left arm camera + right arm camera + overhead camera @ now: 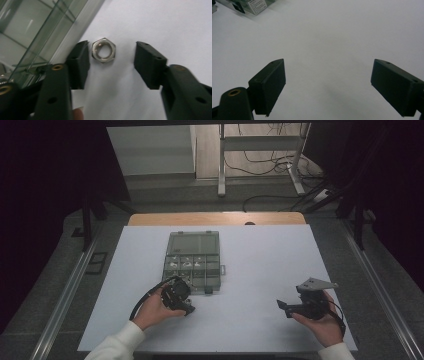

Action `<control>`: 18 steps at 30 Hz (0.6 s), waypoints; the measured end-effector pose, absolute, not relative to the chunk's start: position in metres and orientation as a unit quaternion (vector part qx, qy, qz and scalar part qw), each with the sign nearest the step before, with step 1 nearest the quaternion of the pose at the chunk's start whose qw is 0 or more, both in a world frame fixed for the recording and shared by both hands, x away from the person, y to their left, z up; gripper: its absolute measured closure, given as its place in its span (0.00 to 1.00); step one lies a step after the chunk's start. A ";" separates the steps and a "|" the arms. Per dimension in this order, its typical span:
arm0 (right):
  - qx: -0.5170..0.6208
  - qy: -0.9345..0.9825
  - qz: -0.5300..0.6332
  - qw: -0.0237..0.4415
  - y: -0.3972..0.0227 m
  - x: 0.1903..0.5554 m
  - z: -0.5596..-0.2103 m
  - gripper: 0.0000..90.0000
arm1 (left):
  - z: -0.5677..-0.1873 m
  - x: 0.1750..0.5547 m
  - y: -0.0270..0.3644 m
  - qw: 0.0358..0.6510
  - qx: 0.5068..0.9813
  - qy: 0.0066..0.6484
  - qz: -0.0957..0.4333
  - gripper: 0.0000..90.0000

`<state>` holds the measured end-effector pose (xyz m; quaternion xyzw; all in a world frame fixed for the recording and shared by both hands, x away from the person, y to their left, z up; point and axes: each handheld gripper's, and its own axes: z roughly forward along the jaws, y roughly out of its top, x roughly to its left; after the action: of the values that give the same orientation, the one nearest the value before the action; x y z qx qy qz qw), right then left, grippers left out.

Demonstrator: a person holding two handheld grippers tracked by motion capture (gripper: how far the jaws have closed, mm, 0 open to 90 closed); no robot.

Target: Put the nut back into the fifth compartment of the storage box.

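Between the left tool's (111, 63) jaws lies a nut (103, 50).

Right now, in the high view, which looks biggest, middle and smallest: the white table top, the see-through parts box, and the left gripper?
1. White table top, by far the biggest.
2. Parts box, middle.
3. Left gripper, smallest, though it sits nearer the camera, so the gap to the box may be bigger than it looks.

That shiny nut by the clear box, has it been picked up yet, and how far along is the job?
Not yet. Done so far: the compartment box lies open, lid back. In hand: the left tool straddles the hex nut on the white table, one pad close beside it, the other well apart. Left: grip and move it. The right tool waits open.
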<state>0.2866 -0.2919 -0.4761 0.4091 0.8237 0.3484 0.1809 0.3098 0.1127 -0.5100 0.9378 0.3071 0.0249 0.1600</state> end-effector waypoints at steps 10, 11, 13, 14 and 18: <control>0.407 0.825 0.349 0.179 -0.291 0.287 -0.476 0.14 | -0.506 0.320 0.108 0.134 0.944 0.301 0.009 0.72; 0.407 0.825 0.350 0.179 -0.291 0.287 -0.476 0.14 | -0.506 0.320 0.107 0.132 0.944 0.301 0.009 0.73; 0.407 0.825 0.350 0.179 -0.291 0.286 -0.476 0.15 | -0.506 0.320 0.106 0.131 0.945 0.301 0.010 0.77; 0.407 0.825 0.350 0.179 -0.291 0.287 -0.476 0.15 | -0.506 0.320 0.105 0.129 0.945 0.300 0.010 0.77; 0.406 0.826 0.348 0.177 -0.290 0.287 -0.476 0.15 | -0.506 0.319 0.104 0.125 0.947 0.294 0.016 0.77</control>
<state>0.2865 -0.2905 -0.4760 0.4061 0.8261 0.3483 0.1771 0.3195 0.1036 -0.5055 0.9474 0.2941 0.0158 0.1253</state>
